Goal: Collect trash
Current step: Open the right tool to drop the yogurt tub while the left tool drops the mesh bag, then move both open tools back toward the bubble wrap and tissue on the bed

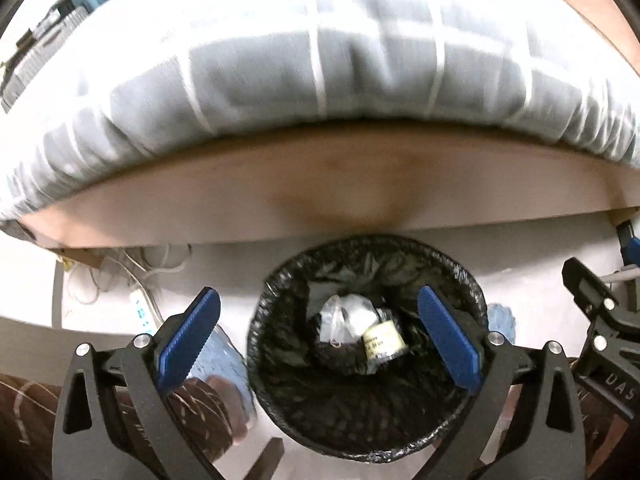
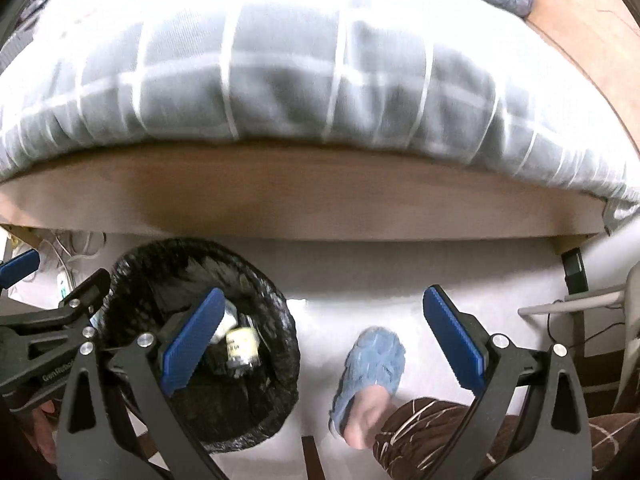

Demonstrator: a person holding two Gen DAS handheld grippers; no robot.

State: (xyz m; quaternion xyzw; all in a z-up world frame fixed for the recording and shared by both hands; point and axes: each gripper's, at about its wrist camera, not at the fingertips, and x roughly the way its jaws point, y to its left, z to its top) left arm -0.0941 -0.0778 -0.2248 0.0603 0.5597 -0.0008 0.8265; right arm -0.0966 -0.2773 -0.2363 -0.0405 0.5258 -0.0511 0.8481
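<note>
The left tongs (image 1: 318,322) stand wide apart with nothing between the blue pads (image 1: 188,340), hanging straight above the trash bin (image 1: 360,432), a round bin lined with a black bag that sits on the pale floor (image 1: 520,256) just in front of the bed's wooden side board (image 1: 240,196). Inside the bin, near its centre, lie a crumpled clear plastic wrapper (image 1: 344,318) and, touching it at about four o'clock, a small bottle with a yellow label (image 1: 382,342) (the print is too blurred to read).

The right tongs (image 2: 322,328) are also spread open and empty, over bare floor to the right of the bin; in this view the bin sits at about eight o'clock, partly behind the left-side pad. Between the pads, low at six o'clock, a foot in a fluffy blue slipper (image 2: 374,360) rests on the floor, with a brown patterned trouser leg (image 2: 432,428) beside it. A grey checked duvet (image 2: 280,80) covers the bed across the top of both views. White cables and a power strip (image 1: 140,304) lie at nine o'clock from the bin.
</note>
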